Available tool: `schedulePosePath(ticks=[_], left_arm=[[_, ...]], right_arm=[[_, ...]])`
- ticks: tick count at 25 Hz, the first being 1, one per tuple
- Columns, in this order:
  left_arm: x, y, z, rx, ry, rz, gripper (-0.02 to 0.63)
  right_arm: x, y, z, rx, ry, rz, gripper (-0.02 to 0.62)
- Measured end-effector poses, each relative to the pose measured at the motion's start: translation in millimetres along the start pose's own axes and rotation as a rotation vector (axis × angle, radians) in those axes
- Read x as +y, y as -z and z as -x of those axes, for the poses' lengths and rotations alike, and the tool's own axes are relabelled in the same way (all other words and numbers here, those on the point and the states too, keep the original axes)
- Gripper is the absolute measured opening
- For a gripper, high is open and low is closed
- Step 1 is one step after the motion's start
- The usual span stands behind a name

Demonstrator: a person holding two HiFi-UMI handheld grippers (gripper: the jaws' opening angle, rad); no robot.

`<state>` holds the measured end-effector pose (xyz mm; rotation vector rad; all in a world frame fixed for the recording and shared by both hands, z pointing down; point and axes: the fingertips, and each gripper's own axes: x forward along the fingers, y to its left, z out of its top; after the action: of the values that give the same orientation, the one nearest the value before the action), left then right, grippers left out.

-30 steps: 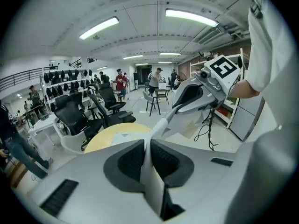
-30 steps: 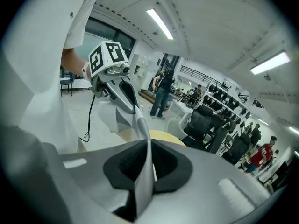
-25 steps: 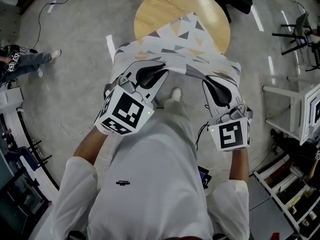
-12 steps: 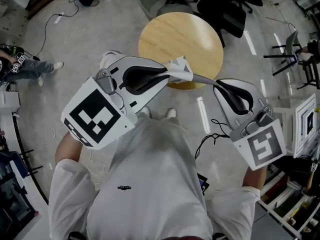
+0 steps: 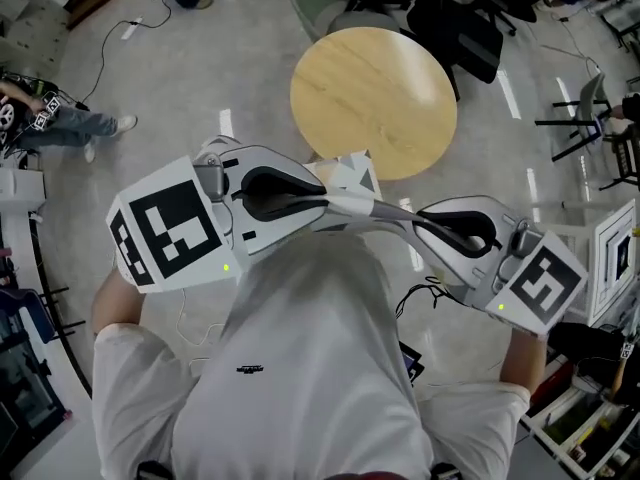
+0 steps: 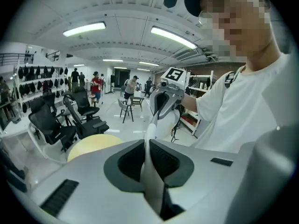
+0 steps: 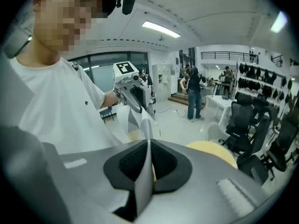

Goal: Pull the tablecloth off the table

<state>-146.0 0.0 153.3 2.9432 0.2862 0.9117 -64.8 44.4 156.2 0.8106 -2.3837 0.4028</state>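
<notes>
The round wooden table (image 5: 375,98) stands bare on the floor ahead of me. The white tablecloth (image 5: 352,182) with grey and tan triangles is off it, stretched taut in the air between my two grippers at chest height. My left gripper (image 5: 322,204) is shut on one end of the cloth (image 6: 150,171), which runs up from between its jaws. My right gripper (image 5: 415,226) is shut on the other end of the tablecloth (image 7: 144,178). In each gripper view the opposite gripper shows across the cloth, the right gripper (image 6: 164,99) and the left gripper (image 7: 133,94).
Black office chairs (image 5: 455,18) stand behind the table, with more chairs (image 6: 60,120) along the wall. A white rack (image 5: 610,258) and shelves stand at the right. A seated person's legs (image 5: 70,123) are at the far left. People (image 7: 194,92) stand in the room's background.
The tablecloth lay partly on the table a second ago; it has come fully off. Both grippers have risen and swung towards each other, with the cloth taut between them.
</notes>
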Motion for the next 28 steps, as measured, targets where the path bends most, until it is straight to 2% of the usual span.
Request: schedulePosePath(ticks=[4, 8, 28], left_arm=[[10.4, 30.5, -10.1, 0.030, 0.060, 0.092, 0.037], [20.5, 48.5, -21.0, 0.043, 0.061, 0.146, 0.037], [31.5, 70.3, -45.8, 0.051, 0.076, 0.183, 0.037]], right_arm=[[-6.6, 13.6, -26.8, -0.034, -0.087, -0.046, 0.029], [-12.7, 27.2, -42.7, -0.015, -0.103, -0.098, 0.029], [-23.2, 52.3, -59.1, 0.007, -0.073, -0.118, 0.031]])
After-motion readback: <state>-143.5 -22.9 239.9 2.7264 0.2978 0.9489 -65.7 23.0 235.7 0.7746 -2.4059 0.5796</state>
